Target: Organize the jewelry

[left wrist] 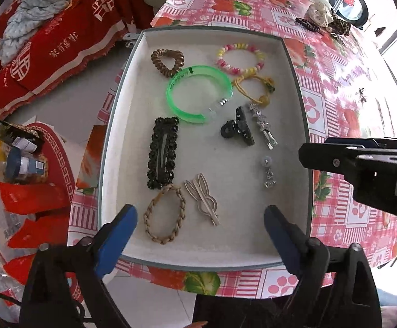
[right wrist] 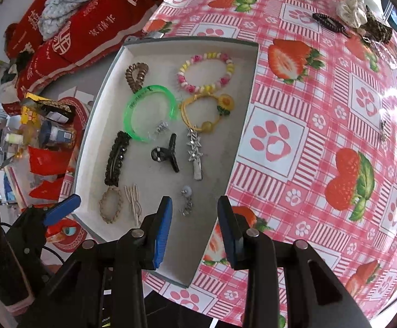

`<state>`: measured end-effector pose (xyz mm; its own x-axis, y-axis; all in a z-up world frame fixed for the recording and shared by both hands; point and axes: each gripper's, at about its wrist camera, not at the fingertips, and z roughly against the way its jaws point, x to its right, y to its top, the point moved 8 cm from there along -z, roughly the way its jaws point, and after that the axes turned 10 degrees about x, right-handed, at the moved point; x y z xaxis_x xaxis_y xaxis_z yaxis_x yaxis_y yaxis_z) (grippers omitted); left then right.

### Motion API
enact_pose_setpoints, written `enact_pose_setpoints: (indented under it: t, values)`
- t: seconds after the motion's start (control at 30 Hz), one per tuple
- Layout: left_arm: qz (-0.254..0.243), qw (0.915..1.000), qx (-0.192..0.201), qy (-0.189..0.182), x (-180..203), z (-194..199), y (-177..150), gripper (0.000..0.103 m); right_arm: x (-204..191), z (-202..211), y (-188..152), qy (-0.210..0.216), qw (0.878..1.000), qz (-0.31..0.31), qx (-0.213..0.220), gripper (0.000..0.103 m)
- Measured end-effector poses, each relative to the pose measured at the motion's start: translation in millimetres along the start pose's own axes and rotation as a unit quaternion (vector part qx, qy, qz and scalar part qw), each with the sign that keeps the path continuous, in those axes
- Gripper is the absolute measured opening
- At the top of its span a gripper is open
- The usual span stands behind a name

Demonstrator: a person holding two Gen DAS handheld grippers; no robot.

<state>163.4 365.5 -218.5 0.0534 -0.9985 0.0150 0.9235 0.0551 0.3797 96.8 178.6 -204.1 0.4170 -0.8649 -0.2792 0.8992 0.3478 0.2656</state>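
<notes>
I am looking down at a grey tray [left wrist: 306, 125] that is sitting on the bench [right wrist: 321, 125], which is wearing a pink strawberry cloth. The tray's near left corner is lying close to the round edge of the bench, and the floor is showing past it. Inside the tray, the hair things and bracelets are bunching up along the far and left parts: a green bangle [left wrist: 198, 94], a pink and yellow bead bracelet [left wrist: 240, 58], a brown coil tie [left wrist: 167, 61], a yellow cord tie [left wrist: 254, 88], a black claw clip [left wrist: 238, 131], a sparkly clip [left wrist: 262, 125], a long black clip [left wrist: 162, 153], a braided tan tie [left wrist: 164, 214], a silver bunny clip [left wrist: 202, 201] and a small dangly earring [left wrist: 268, 172]. The near right part of the tray is showing bare grey felt, so there is room there. I am holding my left gripper [left wrist: 201, 221] above the near edge of the tray, with its jaws spread wide and nothing in them. My right gripper [right wrist: 194, 218] is hovering over the near right part of the tray, by its right wall, with its jaws partly apart and gripping nothing. Far across the bench, more hair ties [right wrist: 354, 17] are lying in a little pile, well apart from the tray.
</notes>
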Motion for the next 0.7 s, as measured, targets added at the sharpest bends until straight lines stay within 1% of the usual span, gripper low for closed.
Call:
enact_pose_setpoints:
  t: [0.2,0.4,0.63,0.7]
  values:
    - [-0.003,1.0000,-0.004,0.003,-2,7,-3,0.099,-2,3,-9,-0.005,1.000,0.003,-0.012,0.039]
    - [-0.008,0.9998,-0.001,0.016,-4,17,-1,0.099,-2,7,-12,-0.008,1.000,0.006,-0.018,0.039]
    - [-0.003,0.9999,0.011,0.011,-5,36,4,0.099,-2,22,-11,-0.007,1.000,0.005,-0.012,0.043]
    - [-0.006,0.9998,0.014,0.011,-4,40,4,0.099,-3,26,-10,-0.008,1.000,0.006,-0.011,0.047]
